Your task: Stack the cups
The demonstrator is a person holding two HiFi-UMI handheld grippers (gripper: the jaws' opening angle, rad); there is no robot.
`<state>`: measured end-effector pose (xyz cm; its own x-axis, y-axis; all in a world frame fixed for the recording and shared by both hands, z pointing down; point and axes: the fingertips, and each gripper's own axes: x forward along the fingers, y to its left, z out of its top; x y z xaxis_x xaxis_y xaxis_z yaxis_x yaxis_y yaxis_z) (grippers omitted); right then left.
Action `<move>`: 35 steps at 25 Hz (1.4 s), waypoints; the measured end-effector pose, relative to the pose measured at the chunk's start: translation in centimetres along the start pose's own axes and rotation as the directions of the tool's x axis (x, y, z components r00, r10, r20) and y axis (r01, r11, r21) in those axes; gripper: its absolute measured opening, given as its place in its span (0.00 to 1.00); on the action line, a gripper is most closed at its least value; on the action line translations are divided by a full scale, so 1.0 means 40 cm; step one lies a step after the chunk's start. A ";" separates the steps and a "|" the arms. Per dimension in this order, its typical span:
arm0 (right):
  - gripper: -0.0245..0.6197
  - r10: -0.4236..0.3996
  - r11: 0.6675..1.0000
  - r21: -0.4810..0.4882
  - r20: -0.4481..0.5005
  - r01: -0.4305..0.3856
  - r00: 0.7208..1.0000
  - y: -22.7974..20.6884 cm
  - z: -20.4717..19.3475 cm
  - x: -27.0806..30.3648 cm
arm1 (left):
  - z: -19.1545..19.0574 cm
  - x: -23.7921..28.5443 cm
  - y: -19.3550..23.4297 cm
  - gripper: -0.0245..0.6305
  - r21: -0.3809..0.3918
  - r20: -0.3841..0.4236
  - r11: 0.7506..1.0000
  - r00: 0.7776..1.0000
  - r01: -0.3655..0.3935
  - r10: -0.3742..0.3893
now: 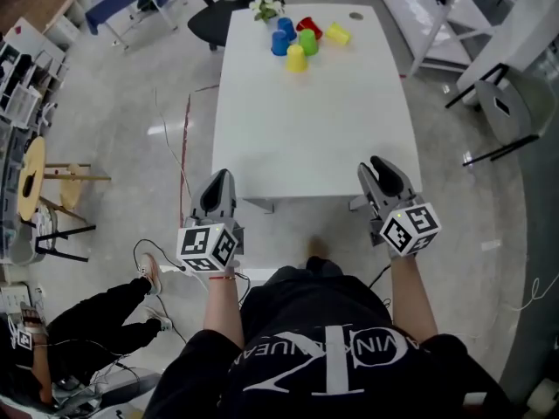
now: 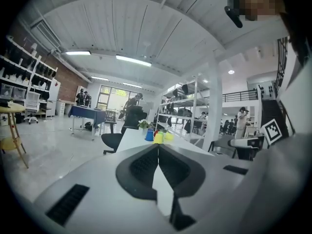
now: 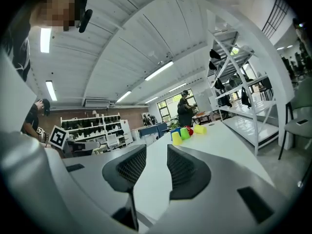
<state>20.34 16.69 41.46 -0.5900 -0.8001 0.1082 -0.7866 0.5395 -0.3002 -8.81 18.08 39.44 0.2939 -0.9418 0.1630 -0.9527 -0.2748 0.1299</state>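
Observation:
Several plastic cups stand grouped at the far end of the white table [image 1: 314,129]: two blue cups [image 1: 281,37], a red cup [image 1: 308,27], a green cup [image 1: 307,42], a yellow cup [image 1: 296,58], and another yellow cup [image 1: 337,33] on its side. My left gripper [image 1: 224,175] hovers at the table's near left edge, far from the cups, shut with nothing in it [image 2: 158,145]. My right gripper [image 1: 376,163] is at the near right edge, its jaws apart and empty [image 3: 156,147]. Both gripper views show the cups small in the distance, the yellow cup [image 3: 176,137] nearest.
A small potted plant [image 1: 266,7] stands behind the cups, and a black office chair [image 1: 223,11] sits beyond the table's far left corner. White shelving [image 1: 454,16] and a grey chair [image 1: 511,103] are at the right. A wooden stool [image 1: 35,182] and a seated person [image 1: 105,321] are at the left.

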 end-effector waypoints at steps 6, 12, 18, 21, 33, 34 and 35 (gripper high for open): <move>0.26 0.039 0.999 0.016 -0.030 -0.039 0.999 -0.015 -0.025 0.040 | -0.027 0.037 0.005 0.04 -0.018 -0.010 1.000 1.000 -0.008 0.008; 0.26 0.060 0.998 0.038 -0.042 -0.059 0.997 -0.014 -0.015 0.104 | -0.020 0.058 0.006 0.04 -0.011 -0.017 0.999 0.999 0.046 -0.046; 0.28 0.089 0.996 0.011 -0.102 -0.089 0.991 -0.009 -0.028 0.209 | -0.030 0.130 0.064 0.04 -0.014 -0.031 0.999 0.998 0.045 -0.046; 0.28 0.080 0.997 0.008 -0.121 -0.079 0.989 -0.026 -0.020 0.262 | -0.010 0.175 0.090 0.04 -0.013 -0.027 0.998 0.998 0.063 -0.063; 0.30 0.084 0.994 -0.052 -0.154 -0.093 0.985 -0.031 0.047 0.554 | 0.085 0.372 0.277 0.04 0.009 -0.002 0.997 0.997 0.078 -0.078; 0.30 0.078 0.994 -0.057 -0.159 -0.088 0.984 -0.034 0.048 0.573 | 0.093 0.389 0.288 0.04 0.006 0.001 0.997 0.997 0.083 -0.083; 0.30 0.069 0.995 -0.064 -0.167 -0.081 0.984 -0.040 0.048 0.593 | 0.099 0.405 0.297 0.04 0.005 0.003 0.996 0.996 0.089 -0.089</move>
<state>7.96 -3.67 42.70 -0.6650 -0.7058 0.2441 -0.7465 0.6179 -0.2470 -15.66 -1.23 39.75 0.3773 -0.9142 0.1480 -0.9231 -0.3584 0.1394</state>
